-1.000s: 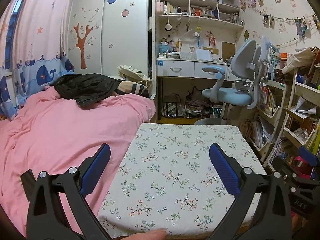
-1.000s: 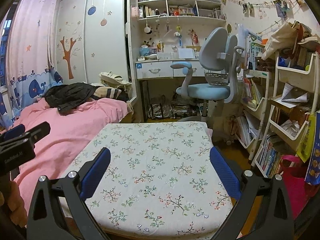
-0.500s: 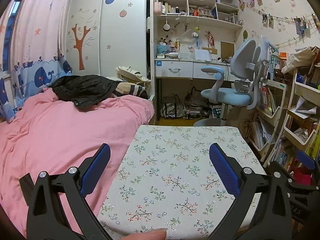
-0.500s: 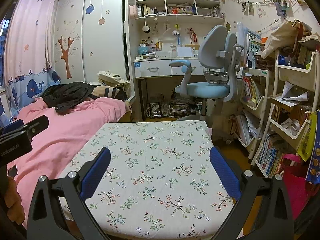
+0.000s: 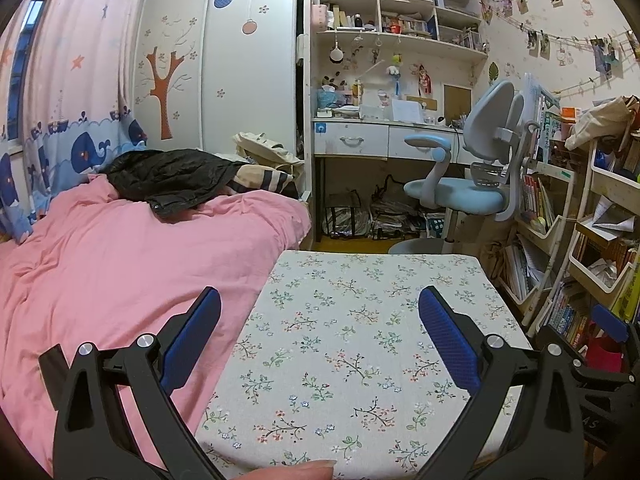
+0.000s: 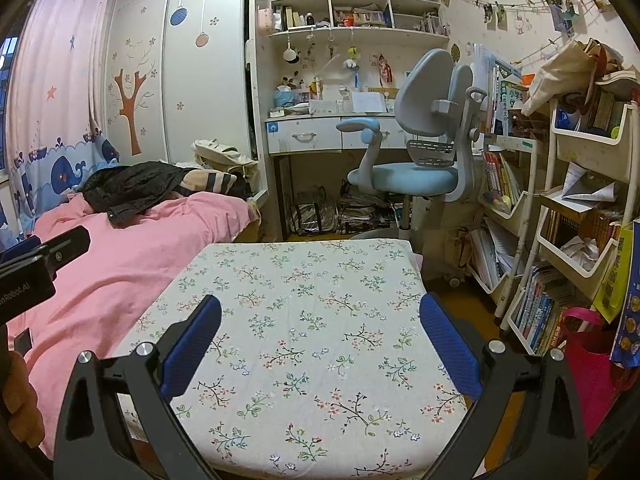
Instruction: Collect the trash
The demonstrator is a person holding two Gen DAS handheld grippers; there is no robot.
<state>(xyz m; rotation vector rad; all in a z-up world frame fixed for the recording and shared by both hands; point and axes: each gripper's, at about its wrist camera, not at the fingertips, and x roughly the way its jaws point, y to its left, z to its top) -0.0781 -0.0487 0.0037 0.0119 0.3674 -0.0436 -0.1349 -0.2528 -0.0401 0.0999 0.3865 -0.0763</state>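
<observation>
Left wrist view: left gripper and right gripper spread wide, empty, over floral tablecloth; no trash visible; search next

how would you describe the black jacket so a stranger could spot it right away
Start at the pink bed beside the whale curtain. The black jacket lies crumpled at its far end, the only dark thing there, next to a striped pillow.
</observation>
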